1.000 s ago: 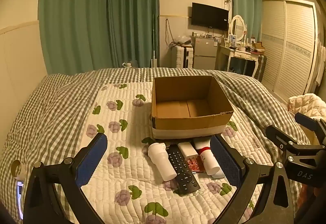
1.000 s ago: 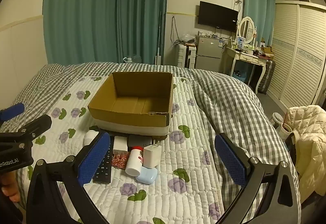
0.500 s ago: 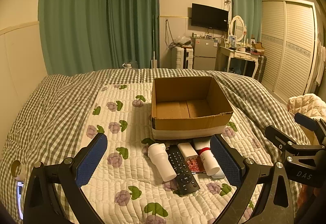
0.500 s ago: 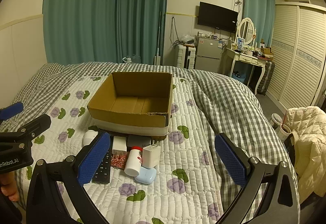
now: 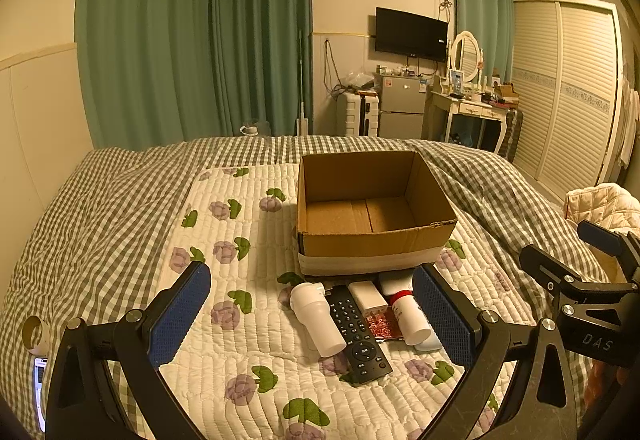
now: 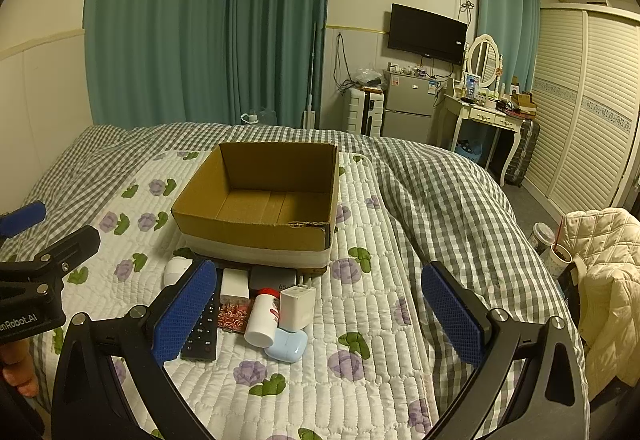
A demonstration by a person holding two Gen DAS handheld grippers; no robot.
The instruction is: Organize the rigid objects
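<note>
I hold my left gripper (image 5: 312, 314) above the near part of the bed (image 5: 96, 208), its blue pads spread wide with nothing between them. My right gripper (image 6: 320, 306) hangs the same way, wide apart and empty, a little further toward the bed's right edge.

The cardboard box (image 5: 372, 212) sits on the flowered quilt (image 5: 224, 240) near the middle of the bed, open at the top and bare inside. Just in front of its near wall lies a tight cluster of small things. A white bottle (image 5: 316, 314) lies on its side at the left of the cluster, touching the black remote (image 5: 356, 328) beside it. Next comes a white block (image 5: 367, 294) with a red patterned card (image 5: 380, 326) in front of it, then a red-capped white bottle (image 6: 264, 316) lying down. A white charger (image 6: 297, 302) stands upright beside that bottle, and a pale blue case (image 6: 287, 345) rests just in front of it. A grey flat box (image 6: 274, 278) lies against the cardboard box's near wall.
</note>
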